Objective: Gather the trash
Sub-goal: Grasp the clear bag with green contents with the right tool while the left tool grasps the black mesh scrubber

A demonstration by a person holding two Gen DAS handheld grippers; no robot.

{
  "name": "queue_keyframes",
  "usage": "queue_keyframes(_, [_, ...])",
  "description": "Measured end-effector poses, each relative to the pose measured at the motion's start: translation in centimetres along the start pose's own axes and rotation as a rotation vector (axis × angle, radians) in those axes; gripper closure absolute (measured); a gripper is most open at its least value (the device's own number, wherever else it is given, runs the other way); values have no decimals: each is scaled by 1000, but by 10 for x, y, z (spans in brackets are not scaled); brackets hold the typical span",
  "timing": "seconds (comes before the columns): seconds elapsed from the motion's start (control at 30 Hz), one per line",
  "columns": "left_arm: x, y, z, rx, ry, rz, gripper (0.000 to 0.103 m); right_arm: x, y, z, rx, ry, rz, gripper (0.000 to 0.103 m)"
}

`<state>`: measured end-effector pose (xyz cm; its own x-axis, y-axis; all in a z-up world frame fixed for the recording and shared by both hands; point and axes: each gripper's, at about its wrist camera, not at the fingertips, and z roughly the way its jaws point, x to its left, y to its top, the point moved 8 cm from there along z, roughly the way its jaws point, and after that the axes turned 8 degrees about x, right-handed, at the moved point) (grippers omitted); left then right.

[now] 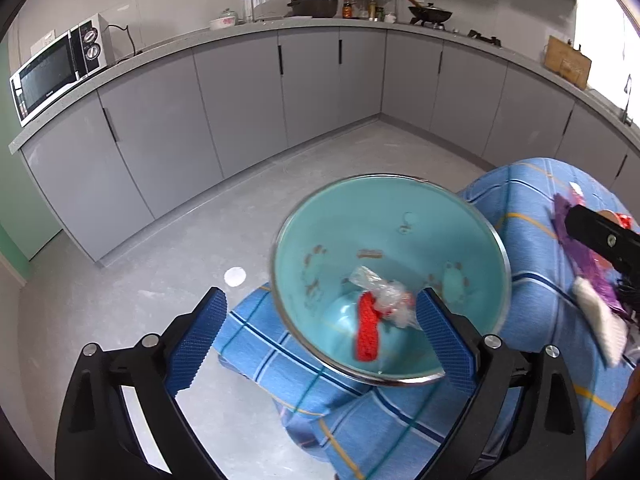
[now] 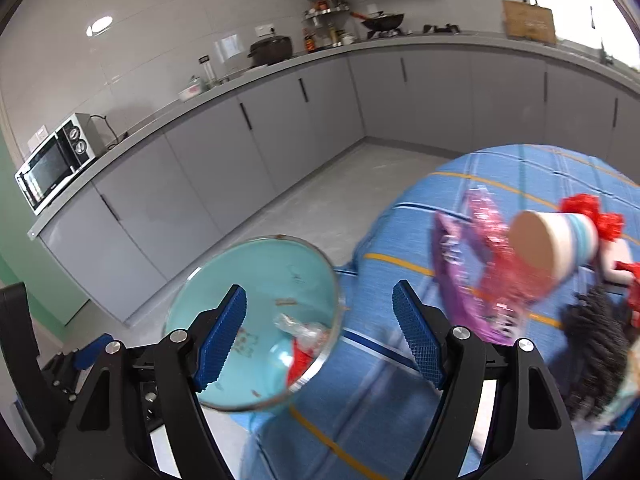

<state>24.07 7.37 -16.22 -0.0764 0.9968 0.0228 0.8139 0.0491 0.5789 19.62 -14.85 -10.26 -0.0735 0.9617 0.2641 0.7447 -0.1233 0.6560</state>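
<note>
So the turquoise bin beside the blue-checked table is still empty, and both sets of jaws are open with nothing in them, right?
Not quite: the turquoise bin isn't empty. The left wrist view shows a red scrap and a crumpled clear wrapper lying in its bottom. The rest holds: the left gripper and right gripper have open, empty jaws.

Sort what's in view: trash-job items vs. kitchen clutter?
Job:
- teal bin
- red scrap and clear wrapper in the bin
- paper cup, purple wrapper, pink wrapper on the blue cloth

Lying about:
- microwave
- black pot
- wok
- cutting board
</note>
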Motion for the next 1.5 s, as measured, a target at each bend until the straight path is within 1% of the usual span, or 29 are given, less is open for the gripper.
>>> queue_keyframes(0.27, [-46,-13,-19,-3,-80,49,8,-40,-13,-48,-86,-83,29,28])
queue_keyframes(0.4, [-69,-17,-28,-12,-104,90,8,-70,-22,-71,-118,-133,66,28])
queue_keyframes(0.7, [-120,-28,-45,-21,-159,174,8,-136,-45,-111,-146,-228,173,28])
queue_keyframes(0.83, [-139,-34,-45,-5,-188,196,8,-159,-58,-124,-153,-256,209,28])
queue_keyframes(0.93, [-156,-39,-50,-14,-204,227,8,-174,-67,-133,-156,-277,236,29])
queue_keyframes(1.03, [-176,-42,-56,-23,-237,264,8,-187,-75,-143,-168,-297,266,29])
queue_keyframes(1.17, [-212,-44,-69,-48,-296,335,9,-210,-82,-154,-173,-317,310,29])
queue_keyframes(1.27, [-239,-44,-76,-60,-338,381,9,-231,-90,-161,-180,-328,370,29])
queue_keyframes(1.37, [-268,-45,-80,-77,-363,437,9,-245,-91,-162,-178,-315,413,29])
queue_keyframes(1.5, [-295,-42,-76,-82,-372,483,9,-253,-89,-158,-175,-276,442,29])
